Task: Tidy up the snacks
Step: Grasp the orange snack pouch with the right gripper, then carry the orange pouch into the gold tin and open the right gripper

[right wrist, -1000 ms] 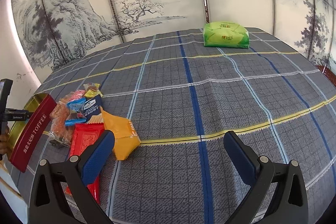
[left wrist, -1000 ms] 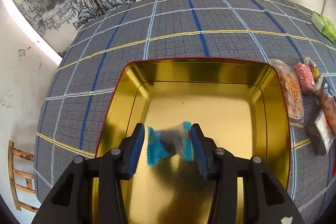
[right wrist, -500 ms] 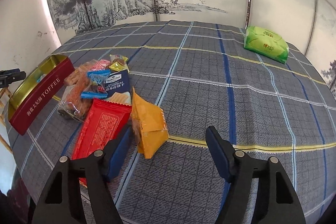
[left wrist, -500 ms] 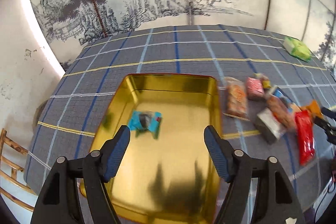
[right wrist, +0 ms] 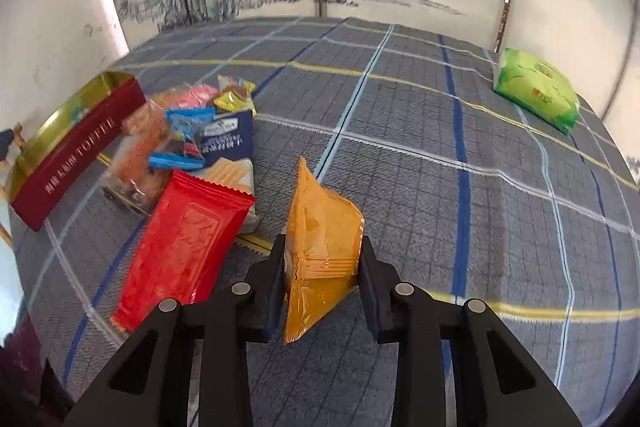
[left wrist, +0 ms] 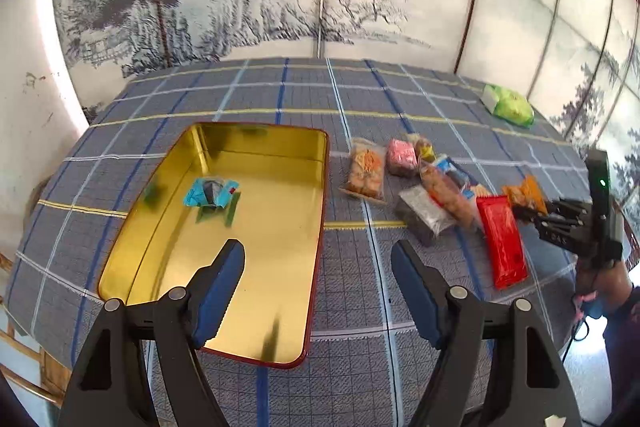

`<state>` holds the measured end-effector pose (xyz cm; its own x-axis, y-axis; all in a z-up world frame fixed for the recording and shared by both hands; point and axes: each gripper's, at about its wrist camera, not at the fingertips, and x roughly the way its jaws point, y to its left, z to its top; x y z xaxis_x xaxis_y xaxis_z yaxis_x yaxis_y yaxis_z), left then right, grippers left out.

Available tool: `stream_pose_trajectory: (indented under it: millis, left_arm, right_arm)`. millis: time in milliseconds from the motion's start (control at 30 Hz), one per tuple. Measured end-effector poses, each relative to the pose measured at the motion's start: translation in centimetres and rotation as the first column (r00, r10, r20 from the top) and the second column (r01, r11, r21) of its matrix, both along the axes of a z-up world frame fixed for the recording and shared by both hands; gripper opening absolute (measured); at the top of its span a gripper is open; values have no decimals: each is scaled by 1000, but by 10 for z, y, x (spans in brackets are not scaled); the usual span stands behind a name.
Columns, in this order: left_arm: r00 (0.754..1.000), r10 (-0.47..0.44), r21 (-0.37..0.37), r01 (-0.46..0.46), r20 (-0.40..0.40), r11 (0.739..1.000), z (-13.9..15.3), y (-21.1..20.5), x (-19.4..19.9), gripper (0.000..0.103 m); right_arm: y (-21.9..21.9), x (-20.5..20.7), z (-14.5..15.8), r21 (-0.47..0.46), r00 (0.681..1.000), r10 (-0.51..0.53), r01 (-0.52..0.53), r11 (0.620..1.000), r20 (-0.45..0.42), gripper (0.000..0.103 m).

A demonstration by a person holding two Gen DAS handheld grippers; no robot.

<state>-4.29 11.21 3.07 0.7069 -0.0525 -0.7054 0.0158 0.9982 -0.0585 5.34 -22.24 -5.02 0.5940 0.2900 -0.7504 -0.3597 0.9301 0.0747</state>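
A gold tin (left wrist: 276,267) with red sides holds one blue-wrapped snack (left wrist: 210,191). My left gripper (left wrist: 318,291) is open and empty, raised above the tin's near right corner. My right gripper (right wrist: 322,283) is shut on an orange snack packet (right wrist: 320,243), which stands on edge on the plaid cloth. It also shows at the far right of the left wrist view (left wrist: 524,193). To the left of the orange packet lies a red packet (right wrist: 184,247), and beyond it a pile of small snacks (right wrist: 188,135) next to the tin (right wrist: 72,155).
A green packet (right wrist: 536,89) lies apart at the table's far right, also in the left wrist view (left wrist: 510,105). A painted screen stands behind the table. A wooden chair shows at the left edge (left wrist: 16,379). The person's arm is at the right (left wrist: 612,291).
My left gripper let go of the blue snack in the tin, opened and pulled back and up. My right gripper moved to the orange packet and shut on it.
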Motion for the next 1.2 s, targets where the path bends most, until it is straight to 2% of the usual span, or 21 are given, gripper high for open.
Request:
stream_pose_trajectory:
  millis: [133, 233, 333, 400, 433, 467, 667, 833, 1033, 1200]
  left_arm:
    - [993, 94, 7, -94, 72, 996, 6, 8, -11, 76]
    - [994, 102, -26, -101, 48, 995, 5, 17, -11, 76]
    - [993, 112, -28, -112, 33, 993, 4, 21, -16, 76]
    - [993, 117, 11, -117, 3, 993, 2, 20, -17, 87]
    - [993, 121, 41, -120, -10, 992, 0, 19, -17, 97]
    - [992, 128, 70, -127, -6, 989, 0, 18, -19, 98]
    - [989, 130, 180, -140, 67, 974, 7, 11, -32, 102]
    - [989, 150, 144, -148, -3, 978, 0, 22, -26, 102]
    - [982, 186, 132, -188, 24, 973, -2, 39, -29, 102]
    - [979, 201, 133, -203, 30, 970, -3, 53, -28, 102]
  right_arm:
    - [-12, -30, 17, 65, 997, -58, 54, 996, 47, 34]
    - [-10, -47, 31, 111, 995, -66, 58, 992, 69, 34]
    - [3, -57, 45, 146, 996, -39, 27, 989, 80, 34]
    - [16, -59, 55, 161, 995, -8, -7, 987, 95, 34]
    - [25, -58, 59, 169, 995, 11, -28, 985, 100, 34]
    - [35, -58, 63, 180, 994, 32, -51, 982, 105, 34]
    - [96, -47, 82, 222, 982, 146, -170, 960, 119, 34]
    - [140, -33, 94, 248, 968, 222, -245, 937, 119, 34]
    - [195, -6, 106, 260, 947, 305, -321, 911, 100, 34]
    - [233, 19, 99, 266, 935, 351, -351, 898, 49, 34]
